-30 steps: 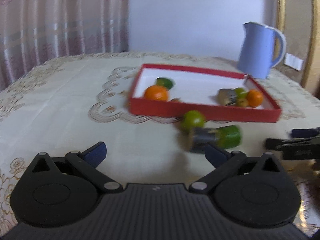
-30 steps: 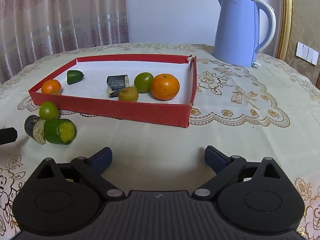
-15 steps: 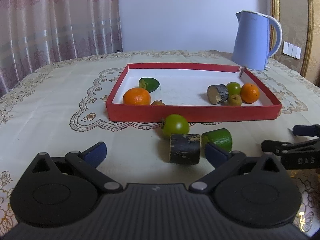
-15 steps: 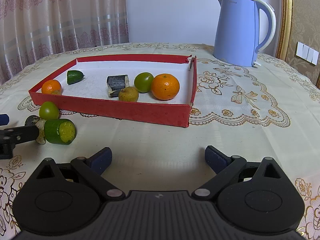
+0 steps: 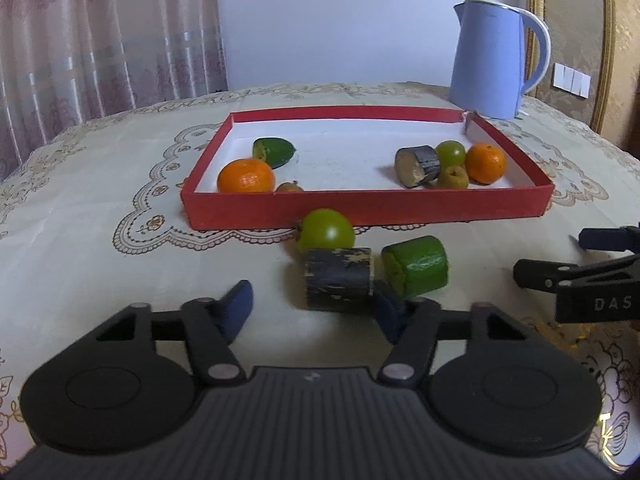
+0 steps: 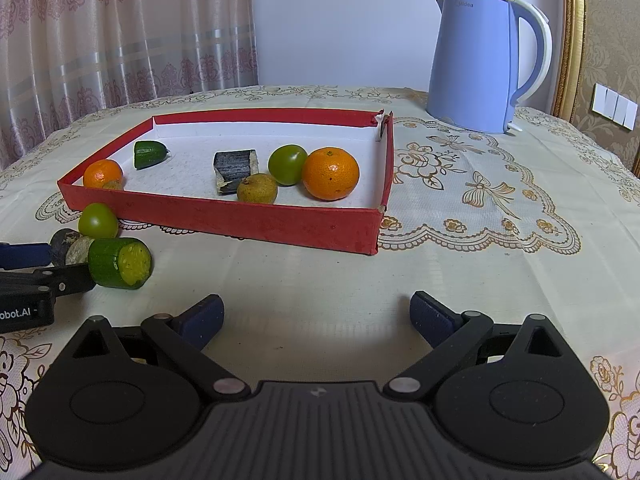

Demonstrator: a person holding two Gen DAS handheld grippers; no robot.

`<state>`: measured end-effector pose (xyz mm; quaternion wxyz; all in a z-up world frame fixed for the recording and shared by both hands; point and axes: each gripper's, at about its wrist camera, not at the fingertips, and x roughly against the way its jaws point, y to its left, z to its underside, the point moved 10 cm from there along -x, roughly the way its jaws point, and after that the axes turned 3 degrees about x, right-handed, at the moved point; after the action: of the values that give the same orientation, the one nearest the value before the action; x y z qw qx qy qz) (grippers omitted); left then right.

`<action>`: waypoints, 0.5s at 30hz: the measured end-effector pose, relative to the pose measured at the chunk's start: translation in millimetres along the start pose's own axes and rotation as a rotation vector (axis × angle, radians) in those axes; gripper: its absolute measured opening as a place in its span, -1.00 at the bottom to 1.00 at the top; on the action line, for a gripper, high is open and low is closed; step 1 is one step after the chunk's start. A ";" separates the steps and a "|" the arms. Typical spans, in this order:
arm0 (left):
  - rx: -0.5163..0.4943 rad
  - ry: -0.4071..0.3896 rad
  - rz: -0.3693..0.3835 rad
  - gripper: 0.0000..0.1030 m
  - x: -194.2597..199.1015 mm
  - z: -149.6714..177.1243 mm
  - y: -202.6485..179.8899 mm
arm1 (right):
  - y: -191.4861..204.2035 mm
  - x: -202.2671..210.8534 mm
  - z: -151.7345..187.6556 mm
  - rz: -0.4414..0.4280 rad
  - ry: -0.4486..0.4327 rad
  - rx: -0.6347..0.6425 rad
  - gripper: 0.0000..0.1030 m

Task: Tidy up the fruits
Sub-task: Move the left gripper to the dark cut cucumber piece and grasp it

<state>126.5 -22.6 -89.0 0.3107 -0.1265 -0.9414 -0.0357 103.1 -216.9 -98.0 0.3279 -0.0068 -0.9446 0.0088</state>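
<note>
— Closing in on three strays, the left gripper [image 5: 310, 304] hangs low over the lace-edged tablecloth [image 5: 100, 216], its jaws spread and gripping nothing. What is left outside?

— A dark, rough-barked cylinder piece [image 5: 338, 280] lies on its side between the blue pads, the right pad wedged between it and a cut green chunk [image 5: 416, 266] with a yellow face. A smooth green round fruit [image 5: 326, 232] sits just behind, against the front wall of the red cardboard tray [image 5: 360, 210].

— And inside the tray?

— Two dimpled oranges, one at the left [image 5: 246, 176] and one at the right [image 5: 485, 162], a green wedge [image 5: 274, 152], a second dark cylinder [image 5: 418, 166], a glossy green fruit [image 5: 451, 153] and two small brownish fruits, on a white pebbled floor. Seven in, three out; the job looks well over half done.

— The other hand?

— The right gripper [image 6: 316, 316] waits wide apart and unloaded, well off to the side. A pale blue electric kettle [image 6: 476, 64] stands beyond the tray.
</note>
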 end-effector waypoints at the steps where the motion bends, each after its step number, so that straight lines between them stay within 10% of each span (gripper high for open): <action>1: 0.000 0.000 0.008 -0.01 0.6 0.1 -1.6 | 0.0 0.0 0.0 0.000 0.000 0.000 0.95; 7: -0.030 -0.007 0.007 -0.40 3.0 -0.1 -10.4 | 0.1 0.0 0.0 0.000 0.000 0.000 0.95; 15: -0.029 -0.008 0.005 -0.41 4.9 0.8 -9.7 | 0.2 -0.1 -0.1 0.000 -0.001 0.000 0.95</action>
<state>119.7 -30.8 -86.6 0.3051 -0.1337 -0.9416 -0.0481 103.2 -216.8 -98.0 0.3276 -0.0068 -0.9447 0.0086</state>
